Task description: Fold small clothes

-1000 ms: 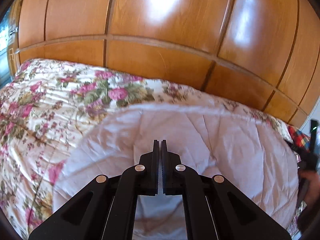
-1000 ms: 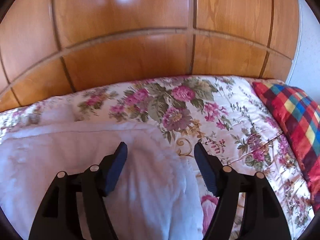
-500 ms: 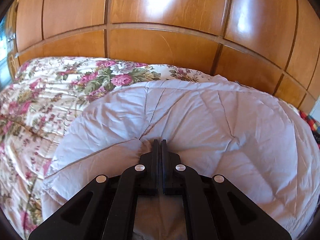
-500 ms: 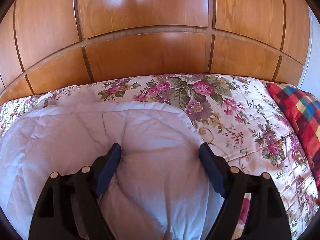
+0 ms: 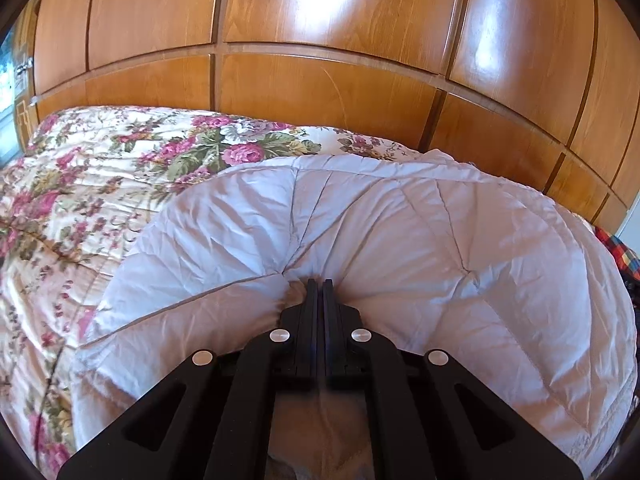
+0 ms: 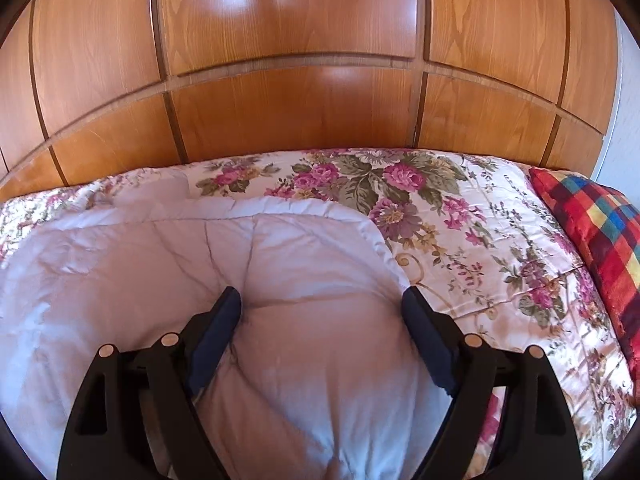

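A white quilted padded cloth (image 5: 400, 240) lies on a floral bedspread (image 5: 80, 200). My left gripper (image 5: 319, 285) is shut on the white quilted cloth, which bunches and creases around the fingertips. In the right wrist view the same cloth (image 6: 280, 272) spreads below my right gripper (image 6: 322, 300). That gripper is open, its jaws wide apart over the cloth's right part, with the left finger (image 6: 224, 312) pressing a dent into the fabric. The cloth's right edge lies near the right finger (image 6: 420, 316).
A glossy wooden panelled wall (image 5: 320, 60) stands right behind the bed. A red plaid cushion (image 6: 600, 240) lies at the right end of the bedspread (image 6: 460, 240). A window edge (image 5: 8, 80) shows at far left.
The white cloth has been carried toward the wall and now covers more of the bedspread. My right gripper has opened wider and sits over the cloth. The left stays shut on it.
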Available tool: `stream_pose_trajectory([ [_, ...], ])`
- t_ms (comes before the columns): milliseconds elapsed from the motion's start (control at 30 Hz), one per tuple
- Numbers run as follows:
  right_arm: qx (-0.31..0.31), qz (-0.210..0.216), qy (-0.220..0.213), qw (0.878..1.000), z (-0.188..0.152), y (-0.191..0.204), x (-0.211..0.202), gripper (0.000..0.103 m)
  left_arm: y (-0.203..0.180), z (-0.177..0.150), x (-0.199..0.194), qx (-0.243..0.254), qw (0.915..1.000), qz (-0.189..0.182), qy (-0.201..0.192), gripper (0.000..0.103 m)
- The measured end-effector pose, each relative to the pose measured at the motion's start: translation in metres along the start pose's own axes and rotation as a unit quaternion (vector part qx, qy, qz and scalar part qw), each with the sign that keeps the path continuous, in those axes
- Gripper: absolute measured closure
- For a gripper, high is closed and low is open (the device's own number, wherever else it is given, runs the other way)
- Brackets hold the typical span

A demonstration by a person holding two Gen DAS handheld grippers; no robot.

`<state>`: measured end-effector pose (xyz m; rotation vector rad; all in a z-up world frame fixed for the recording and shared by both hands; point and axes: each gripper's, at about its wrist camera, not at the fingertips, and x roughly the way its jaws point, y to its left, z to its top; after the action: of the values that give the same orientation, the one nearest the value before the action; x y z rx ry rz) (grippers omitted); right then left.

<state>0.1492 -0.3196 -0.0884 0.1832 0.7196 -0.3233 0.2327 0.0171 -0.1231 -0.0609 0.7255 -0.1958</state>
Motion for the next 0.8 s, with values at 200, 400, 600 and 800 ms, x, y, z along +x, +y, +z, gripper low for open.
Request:
stream_pose_trajectory([
  [200,0.045,0.022,-0.017,0.999,-0.016,-0.014,-0.050,0.017,-0.014,-0.012,-0.039,0.029,0.9993,0.009,-0.024,0.054],
  [400,0.091,0.044,-0.010,0.995,-0.050,-0.035,-0.091,0.015,-0.022,-0.028,-0.082,0.000,0.9965,-0.067,-0.050,0.026],
  [600,0.139,0.062,0.001,0.988,-0.081,-0.056,-0.116,0.014,-0.042,-0.054,-0.091,0.033,0.9957,-0.082,-0.029,0.026],
  [800,0.227,0.109,0.035,0.967,-0.115,-0.086,-0.131,0.014,-0.041,-0.071,-0.097,0.023,0.9962,-0.080,-0.027,0.026],
])
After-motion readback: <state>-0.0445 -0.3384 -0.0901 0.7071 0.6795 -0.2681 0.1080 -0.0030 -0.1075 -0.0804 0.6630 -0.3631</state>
